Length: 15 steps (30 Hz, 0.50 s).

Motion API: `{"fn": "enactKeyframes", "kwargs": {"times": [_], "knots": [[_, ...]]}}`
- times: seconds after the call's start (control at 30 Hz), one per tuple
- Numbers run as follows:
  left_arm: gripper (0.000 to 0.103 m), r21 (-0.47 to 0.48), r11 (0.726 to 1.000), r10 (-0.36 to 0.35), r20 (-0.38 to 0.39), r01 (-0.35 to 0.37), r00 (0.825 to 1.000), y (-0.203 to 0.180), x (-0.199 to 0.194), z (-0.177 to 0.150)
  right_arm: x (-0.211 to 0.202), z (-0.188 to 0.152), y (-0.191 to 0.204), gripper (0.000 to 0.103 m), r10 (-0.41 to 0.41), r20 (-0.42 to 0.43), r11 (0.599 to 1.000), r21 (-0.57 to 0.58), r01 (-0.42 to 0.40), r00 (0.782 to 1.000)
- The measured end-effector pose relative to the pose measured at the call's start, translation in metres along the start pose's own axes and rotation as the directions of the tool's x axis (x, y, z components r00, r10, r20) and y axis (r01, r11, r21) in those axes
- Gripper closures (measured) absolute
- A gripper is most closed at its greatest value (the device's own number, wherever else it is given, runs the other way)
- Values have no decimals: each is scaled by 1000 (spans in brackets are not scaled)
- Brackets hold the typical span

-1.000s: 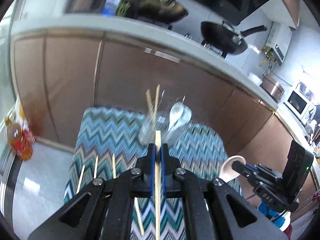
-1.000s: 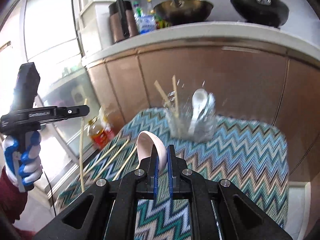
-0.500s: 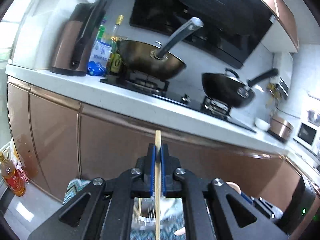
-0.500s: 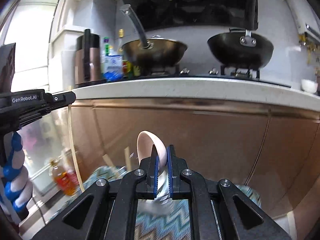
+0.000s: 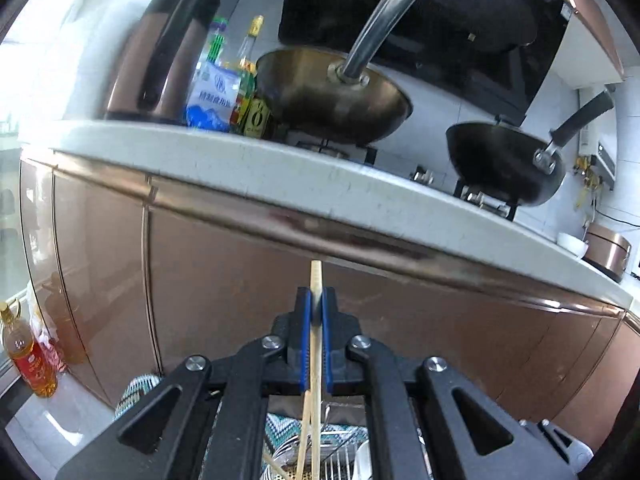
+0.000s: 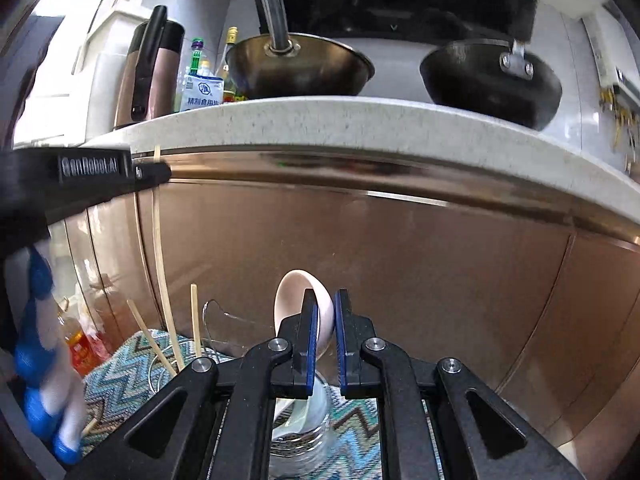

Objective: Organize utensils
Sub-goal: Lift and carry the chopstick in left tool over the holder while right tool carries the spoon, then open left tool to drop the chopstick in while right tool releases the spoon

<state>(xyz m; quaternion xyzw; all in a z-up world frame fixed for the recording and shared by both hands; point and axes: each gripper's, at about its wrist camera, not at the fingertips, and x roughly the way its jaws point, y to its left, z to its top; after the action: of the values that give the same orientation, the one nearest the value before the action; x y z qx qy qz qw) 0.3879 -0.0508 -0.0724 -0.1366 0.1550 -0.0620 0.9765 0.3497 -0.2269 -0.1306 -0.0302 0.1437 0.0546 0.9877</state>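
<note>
My left gripper [image 5: 316, 300] is shut on a wooden chopstick [image 5: 315, 344] held upright, its lower end down among other chopsticks in a clear glass holder [image 5: 288, 456] below. In the right wrist view the left gripper [image 6: 158, 170] holds that chopstick [image 6: 158, 248] above a glass [image 6: 168, 364] with two more chopsticks. My right gripper [image 6: 324, 304] is shut on a white ceramic spoon [image 6: 298, 304], bowl up, handle pointing down into a second clear glass [image 6: 300, 436] that holds another white spoon.
The glasses stand on a zigzag-patterned cloth [image 6: 116, 384]. Behind are brown cabinet fronts [image 5: 224, 268] under a white counter [image 6: 360, 120] with two woks, a thermos and bottles. An oil bottle [image 5: 28, 356] stands on the floor at left.
Both grippers have moved forward and down over the glasses, cameras tilting up. The chopstick's lower end now reaches into the left glass, and the spoon handle points into the right glass.
</note>
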Motion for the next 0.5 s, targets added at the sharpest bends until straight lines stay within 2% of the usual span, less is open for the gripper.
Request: {"fn": "enactKeyframes", "kwargs": {"times": [0.23, 0.5], "knots": [[98, -11, 1000, -15, 1, 15, 1000, 4, -3, 2, -16, 19, -2, 95, 58, 45, 998, 26, -59, 997], [98, -26, 1000, -16, 29, 17, 999, 2, -1, 6, -20, 40, -1, 95, -29, 150, 1000, 13, 28, 988]]}}
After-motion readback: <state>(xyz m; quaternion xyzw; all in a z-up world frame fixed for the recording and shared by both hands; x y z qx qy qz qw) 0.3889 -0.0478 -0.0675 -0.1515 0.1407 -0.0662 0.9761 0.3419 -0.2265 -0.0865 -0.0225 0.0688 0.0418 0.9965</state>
